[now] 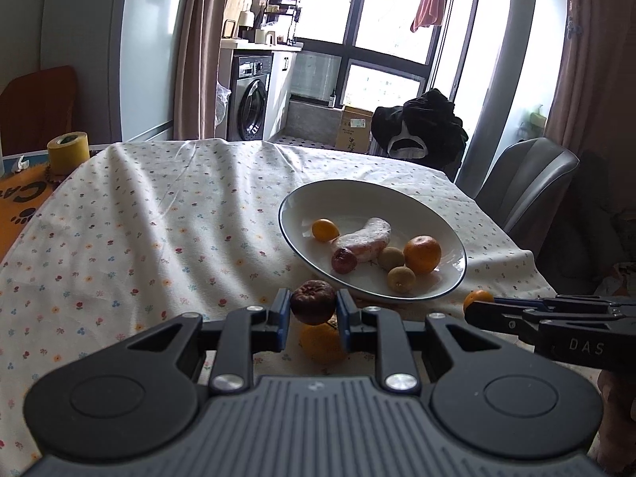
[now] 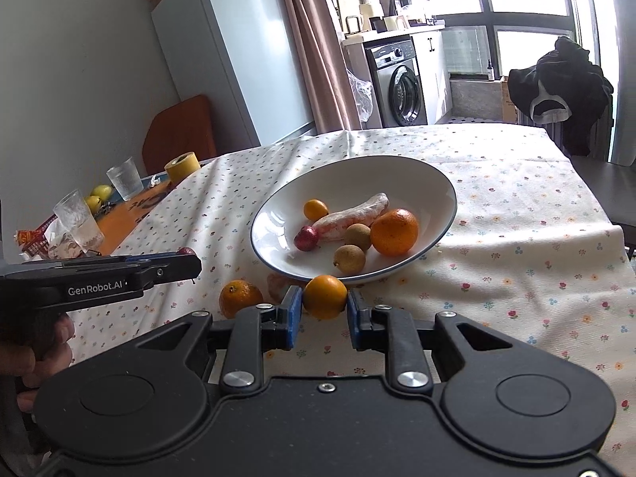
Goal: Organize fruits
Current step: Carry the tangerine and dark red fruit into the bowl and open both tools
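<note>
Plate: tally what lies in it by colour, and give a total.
Orange fruits: 2
Tan fruits: 2
Dark red fruit: 1
Pink wrapped piece: 1
Total: 6

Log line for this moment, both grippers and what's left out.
left gripper: dark fruit | right gripper: small orange | bowl: six items | cloth: one orange

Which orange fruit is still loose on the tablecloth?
The round orange mandarin left of the right gripper; the others are inside the white bowl or gripped.
</note>
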A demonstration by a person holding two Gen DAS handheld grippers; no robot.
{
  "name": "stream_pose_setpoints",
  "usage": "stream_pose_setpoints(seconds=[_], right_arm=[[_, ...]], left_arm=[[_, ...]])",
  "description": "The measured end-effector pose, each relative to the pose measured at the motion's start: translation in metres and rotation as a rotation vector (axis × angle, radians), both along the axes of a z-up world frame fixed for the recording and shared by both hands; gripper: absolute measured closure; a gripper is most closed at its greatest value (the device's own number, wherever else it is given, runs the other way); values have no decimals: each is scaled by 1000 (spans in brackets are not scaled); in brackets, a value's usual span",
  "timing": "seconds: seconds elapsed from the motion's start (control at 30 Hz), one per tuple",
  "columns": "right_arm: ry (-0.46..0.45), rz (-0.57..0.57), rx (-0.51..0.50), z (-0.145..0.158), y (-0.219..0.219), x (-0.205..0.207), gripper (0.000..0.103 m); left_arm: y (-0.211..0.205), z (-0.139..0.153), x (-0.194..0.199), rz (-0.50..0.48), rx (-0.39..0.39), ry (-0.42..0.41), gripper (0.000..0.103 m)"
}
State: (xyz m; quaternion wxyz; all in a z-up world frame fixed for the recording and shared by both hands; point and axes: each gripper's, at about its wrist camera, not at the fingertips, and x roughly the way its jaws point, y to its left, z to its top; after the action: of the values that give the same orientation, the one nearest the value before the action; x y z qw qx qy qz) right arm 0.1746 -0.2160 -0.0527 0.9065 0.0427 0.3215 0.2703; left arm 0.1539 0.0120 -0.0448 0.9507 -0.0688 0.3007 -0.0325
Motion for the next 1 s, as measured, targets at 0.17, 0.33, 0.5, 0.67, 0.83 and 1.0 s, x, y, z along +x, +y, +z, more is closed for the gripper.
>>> stream_pose_setpoints(seconds=[0.17, 0.33, 0.5, 0.67, 0.83, 1.0], right_arm=[[-10, -9, 4, 4, -6, 1, 80], [-23, -19, 11, 9, -11, 2, 80], [-28, -23, 13, 12, -14, 6, 80], [-31, -27, 9, 13, -17, 11, 80], [-31, -35, 8, 13, -20, 17, 80], [-32, -38, 7, 13, -21, 22, 80]], left_arm=[[-8, 5, 1, -11, 1, -10, 80], [-14, 9, 4, -19, 2, -17, 80], [-19, 8, 12, -29, 5, -15, 80], [-22, 8, 19, -34, 3, -16, 80], [-26, 8, 28, -41, 4, -13, 80], [-29, 7, 36, -49, 4, -9, 80]])
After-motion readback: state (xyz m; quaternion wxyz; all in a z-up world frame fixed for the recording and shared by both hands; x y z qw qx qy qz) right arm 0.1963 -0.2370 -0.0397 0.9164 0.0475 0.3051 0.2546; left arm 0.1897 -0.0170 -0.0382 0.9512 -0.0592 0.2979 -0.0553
